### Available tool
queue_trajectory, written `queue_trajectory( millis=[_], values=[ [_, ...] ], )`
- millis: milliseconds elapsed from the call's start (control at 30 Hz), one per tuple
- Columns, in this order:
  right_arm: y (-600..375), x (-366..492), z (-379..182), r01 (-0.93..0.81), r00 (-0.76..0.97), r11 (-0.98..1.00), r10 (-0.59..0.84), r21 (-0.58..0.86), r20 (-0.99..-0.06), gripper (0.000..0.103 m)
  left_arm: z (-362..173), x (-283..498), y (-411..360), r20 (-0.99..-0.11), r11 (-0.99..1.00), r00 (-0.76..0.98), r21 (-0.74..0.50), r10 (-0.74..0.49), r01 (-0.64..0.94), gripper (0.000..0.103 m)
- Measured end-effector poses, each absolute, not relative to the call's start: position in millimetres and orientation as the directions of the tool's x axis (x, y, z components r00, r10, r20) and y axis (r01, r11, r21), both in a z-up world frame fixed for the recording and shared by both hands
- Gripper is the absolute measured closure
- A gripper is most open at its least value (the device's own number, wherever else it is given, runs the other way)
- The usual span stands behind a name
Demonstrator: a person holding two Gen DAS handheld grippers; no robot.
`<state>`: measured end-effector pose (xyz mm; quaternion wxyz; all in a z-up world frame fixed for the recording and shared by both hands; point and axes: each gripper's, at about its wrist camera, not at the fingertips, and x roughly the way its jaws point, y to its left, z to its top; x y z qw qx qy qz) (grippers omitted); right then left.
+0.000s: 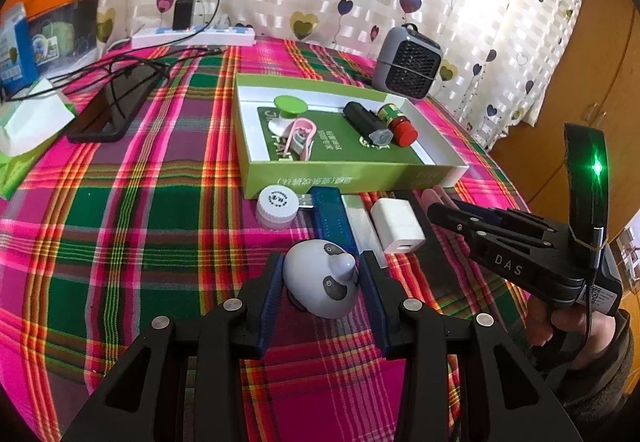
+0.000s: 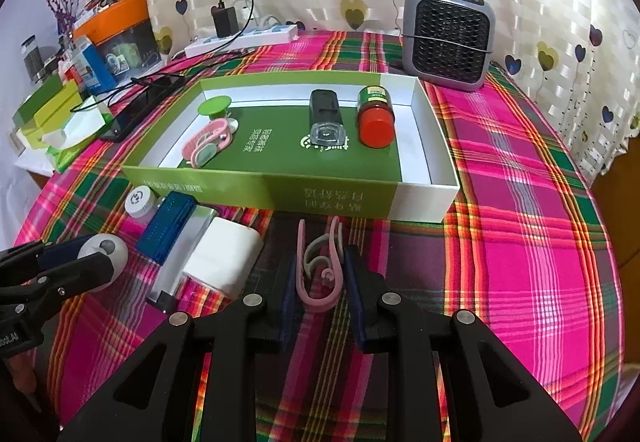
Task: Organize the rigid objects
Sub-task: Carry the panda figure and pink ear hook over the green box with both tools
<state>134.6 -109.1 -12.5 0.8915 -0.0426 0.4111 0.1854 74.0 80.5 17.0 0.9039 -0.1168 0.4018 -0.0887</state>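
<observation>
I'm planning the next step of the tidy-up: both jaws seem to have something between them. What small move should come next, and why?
Probably lift the right gripper with the pink clip and carry it over the near wall of the box. Its jaws are shut on the clip, a matching clip already lies inside, and the box is directly ahead.
</observation>
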Motion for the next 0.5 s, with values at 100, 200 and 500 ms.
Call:
queue_trajectory(
  millis=[100, 200, 500],
  values=[
    [-110, 134, -10, -0.362, 0.597, 0.928, 0.299, 0.082, -0.744, 0.079, 22, 74, 80, -0.699, 0.958, 0.669, -0.279, -0.253, 0.072, 0.066],
    [-112, 132, -6, -0.359, 0.604, 0.929, 0.301, 0.085, -0.738, 0.079, 27, 74, 80, -0.692, 0.959, 0.677, -0.273, -0.252, 0.078, 0.066],
    [-114, 132, 11, -0.356, 0.631, 0.930, 0.311, 0.091, -0.710, 0.079, 42, 86, 78, -0.667, 0.951, 0.689, -0.290, -0.282, 0.108, 0.066]
  ],
)
